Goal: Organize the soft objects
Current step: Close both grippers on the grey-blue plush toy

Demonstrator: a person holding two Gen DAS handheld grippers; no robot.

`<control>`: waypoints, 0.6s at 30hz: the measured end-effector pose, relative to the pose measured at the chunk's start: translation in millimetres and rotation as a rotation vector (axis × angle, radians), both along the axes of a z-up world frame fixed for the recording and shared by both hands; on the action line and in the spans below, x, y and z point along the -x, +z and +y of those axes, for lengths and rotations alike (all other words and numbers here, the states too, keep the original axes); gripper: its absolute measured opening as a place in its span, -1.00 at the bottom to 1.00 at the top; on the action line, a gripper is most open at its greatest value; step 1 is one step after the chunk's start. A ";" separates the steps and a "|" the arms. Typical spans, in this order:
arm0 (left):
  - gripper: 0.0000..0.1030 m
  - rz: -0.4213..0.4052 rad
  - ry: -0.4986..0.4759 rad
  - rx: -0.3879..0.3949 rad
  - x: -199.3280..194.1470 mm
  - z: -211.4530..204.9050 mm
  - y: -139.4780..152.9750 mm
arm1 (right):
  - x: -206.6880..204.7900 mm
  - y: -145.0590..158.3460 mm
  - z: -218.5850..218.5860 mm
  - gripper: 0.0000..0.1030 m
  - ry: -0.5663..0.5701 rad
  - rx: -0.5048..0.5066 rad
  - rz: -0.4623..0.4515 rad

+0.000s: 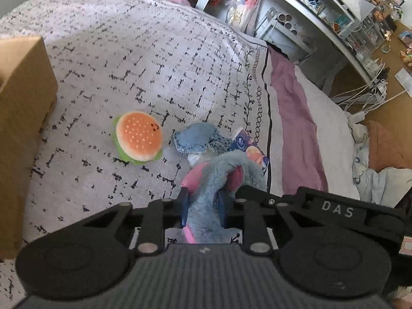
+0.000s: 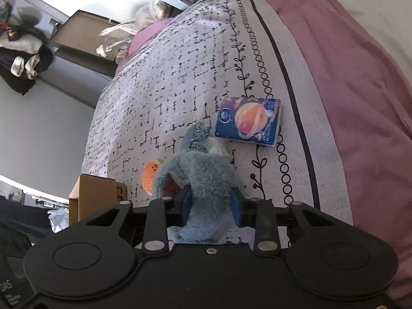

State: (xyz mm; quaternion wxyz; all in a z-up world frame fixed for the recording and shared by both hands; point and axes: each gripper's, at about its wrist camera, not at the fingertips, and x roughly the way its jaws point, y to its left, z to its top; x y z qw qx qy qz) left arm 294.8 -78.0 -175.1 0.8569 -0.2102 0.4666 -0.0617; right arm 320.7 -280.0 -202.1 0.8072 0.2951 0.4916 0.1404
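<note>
Ahead of the left tool (image 1: pixel 203 206), the blue plush (image 1: pixel 206 213) covers part of the tissue pack (image 1: pixel 255 152). Cardboard box (image 1: pixel 23 128): cut by left edge.

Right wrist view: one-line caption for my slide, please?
Right gripper clamps a blue plush toy above the patterned bedspread, burger plush and tissue pack beyond.

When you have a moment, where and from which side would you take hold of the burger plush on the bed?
Probably grip the burger plush across its bun, coming from above: it lies flat, apart from the box, with both round sides free.
</note>
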 end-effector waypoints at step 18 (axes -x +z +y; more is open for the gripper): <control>-0.59 -0.102 0.000 0.014 36.6 9.2 47.7 | 33.6 51.1 9.5 -0.46 0.045 0.044 -0.166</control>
